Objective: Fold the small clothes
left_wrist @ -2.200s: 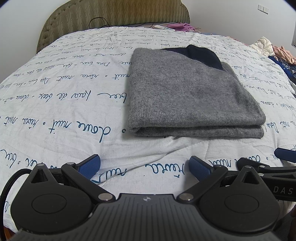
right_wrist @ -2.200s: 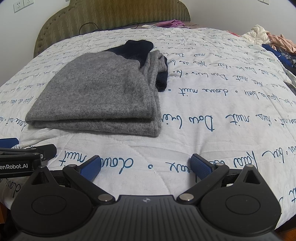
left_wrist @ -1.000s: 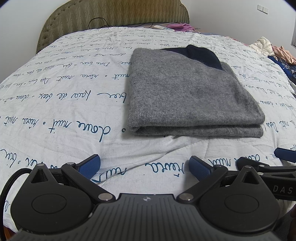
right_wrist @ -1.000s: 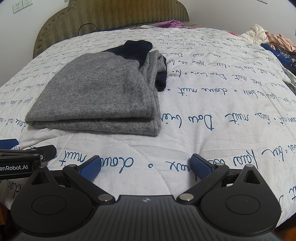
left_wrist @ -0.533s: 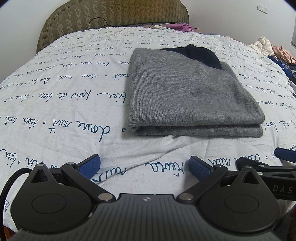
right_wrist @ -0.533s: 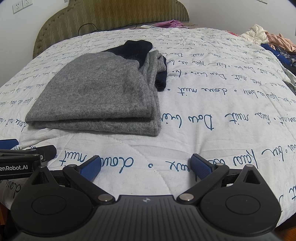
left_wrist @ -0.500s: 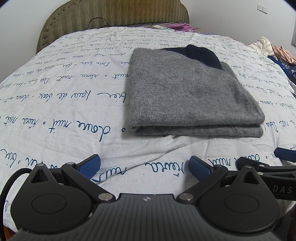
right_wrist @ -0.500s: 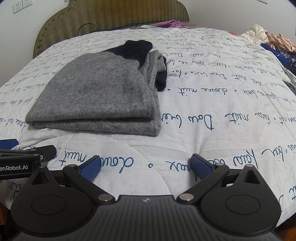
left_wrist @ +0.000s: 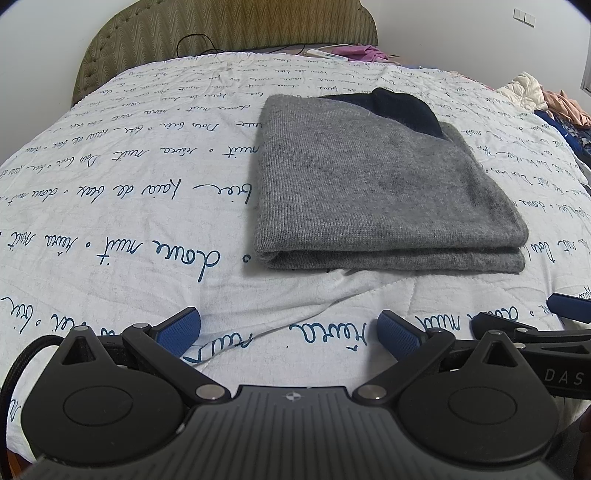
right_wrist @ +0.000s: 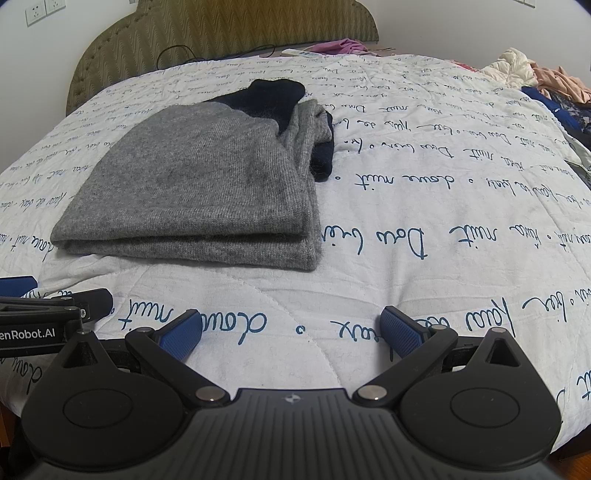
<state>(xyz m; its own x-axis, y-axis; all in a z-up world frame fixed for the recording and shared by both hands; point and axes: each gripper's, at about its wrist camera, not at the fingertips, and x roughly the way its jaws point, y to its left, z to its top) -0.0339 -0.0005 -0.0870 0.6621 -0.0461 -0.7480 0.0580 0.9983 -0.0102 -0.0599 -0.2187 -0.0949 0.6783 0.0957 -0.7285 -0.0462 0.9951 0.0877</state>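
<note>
A grey knit sweater (left_wrist: 373, 184) with a dark navy part (left_wrist: 402, 109) at its far end lies folded flat on the bed; it also shows in the right wrist view (right_wrist: 207, 184). My left gripper (left_wrist: 290, 332) is open and empty, low over the bedspread, short of the sweater's near fold. My right gripper (right_wrist: 291, 330) is open and empty, in front of the sweater's near right corner. Each gripper's fingers (left_wrist: 569, 306) show at the edge of the other's view.
The bed has a white quilt (left_wrist: 129, 206) with blue script and an olive headboard (left_wrist: 221, 33). Loose clothes (right_wrist: 546, 81) lie piled at the right edge. A pink cloth (left_wrist: 362, 50) and a white power strip lie near the headboard.
</note>
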